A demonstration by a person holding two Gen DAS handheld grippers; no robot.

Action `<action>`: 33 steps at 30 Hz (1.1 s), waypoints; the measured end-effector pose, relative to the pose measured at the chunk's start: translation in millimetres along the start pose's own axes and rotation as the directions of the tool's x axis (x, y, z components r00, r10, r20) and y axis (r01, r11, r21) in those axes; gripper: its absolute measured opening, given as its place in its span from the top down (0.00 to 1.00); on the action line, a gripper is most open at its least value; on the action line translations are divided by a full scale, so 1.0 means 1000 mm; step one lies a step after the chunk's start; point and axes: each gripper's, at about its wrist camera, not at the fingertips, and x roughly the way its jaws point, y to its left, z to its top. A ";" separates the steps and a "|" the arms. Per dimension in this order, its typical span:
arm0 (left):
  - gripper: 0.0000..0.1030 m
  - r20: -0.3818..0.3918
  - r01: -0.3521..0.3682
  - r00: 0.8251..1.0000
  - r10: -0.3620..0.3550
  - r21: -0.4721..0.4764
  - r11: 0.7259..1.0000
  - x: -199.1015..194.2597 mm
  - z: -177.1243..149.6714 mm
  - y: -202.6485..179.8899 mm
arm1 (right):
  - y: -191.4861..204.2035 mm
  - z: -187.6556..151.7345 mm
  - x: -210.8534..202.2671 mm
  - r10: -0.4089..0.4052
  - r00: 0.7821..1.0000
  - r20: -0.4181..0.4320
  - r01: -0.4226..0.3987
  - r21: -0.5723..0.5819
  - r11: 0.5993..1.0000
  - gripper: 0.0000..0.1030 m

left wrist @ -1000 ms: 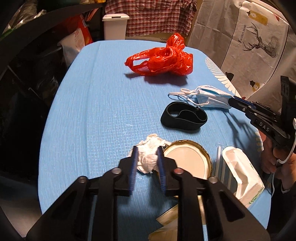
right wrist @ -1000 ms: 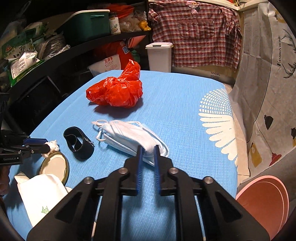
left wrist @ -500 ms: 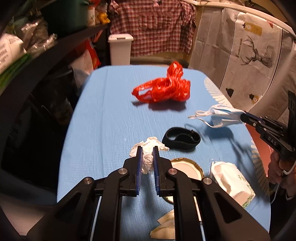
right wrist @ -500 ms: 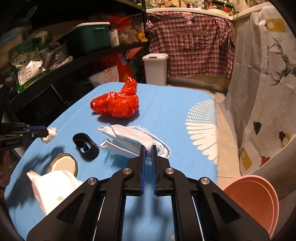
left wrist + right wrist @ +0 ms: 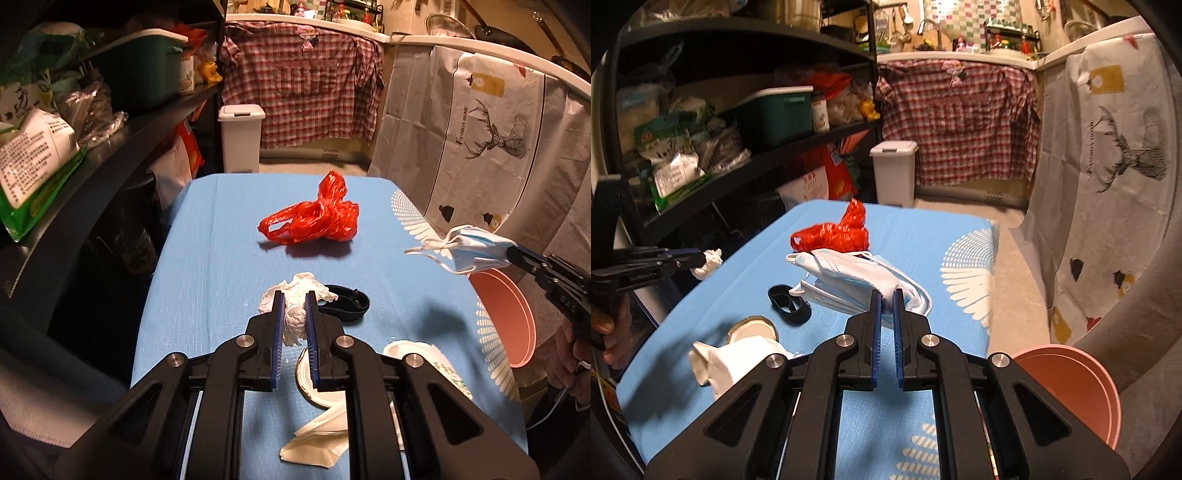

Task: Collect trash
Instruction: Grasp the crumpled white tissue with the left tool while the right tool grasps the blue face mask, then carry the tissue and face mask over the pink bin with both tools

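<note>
My left gripper is shut on a crumpled white tissue and holds it above the blue table; it also shows at the left of the right wrist view. My right gripper is shut on a bunch of blue face masks, lifted off the table; in the left wrist view the masks hang near the table's right edge above a pink bin. A red plastic bag lies at the table's far middle.
A black band, a jar lid, a white wrapper and a paper scrap lie on the near table. The pink bin stands on the floor right of the table. A white lidded bin and shelves stand beyond.
Both grippers closed on their items and rose: the tissue and the masks left the table. The masks moved right, toward the pink bin.
</note>
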 end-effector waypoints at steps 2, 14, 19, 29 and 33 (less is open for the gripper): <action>0.89 0.011 0.004 1.000 -0.004 -0.003 1.000 -0.004 0.001 -0.003 | -0.005 0.001 -0.012 -0.003 1.000 0.014 0.003 0.019 1.000 0.94; 0.89 0.064 0.048 0.997 -0.049 0.006 0.999 -0.018 0.005 -0.033 | -0.041 -0.008 -0.096 -0.079 0.992 0.095 0.070 0.087 0.994 0.94; 0.89 0.075 0.064 0.995 -0.065 0.018 0.998 -0.022 0.004 -0.047 | -0.052 -0.022 -0.115 -0.135 0.986 0.094 0.125 0.097 0.987 0.94; 0.89 0.085 0.082 0.993 -0.086 0.058 0.995 -0.032 0.001 -0.073 | -0.070 -0.038 -0.130 -0.195 0.977 0.091 0.181 0.142 0.973 0.94; 0.89 0.086 0.094 0.991 -0.101 0.077 0.993 -0.037 0.001 -0.085 | -0.076 -0.043 -0.132 -0.203 0.976 0.083 0.187 0.165 0.968 0.94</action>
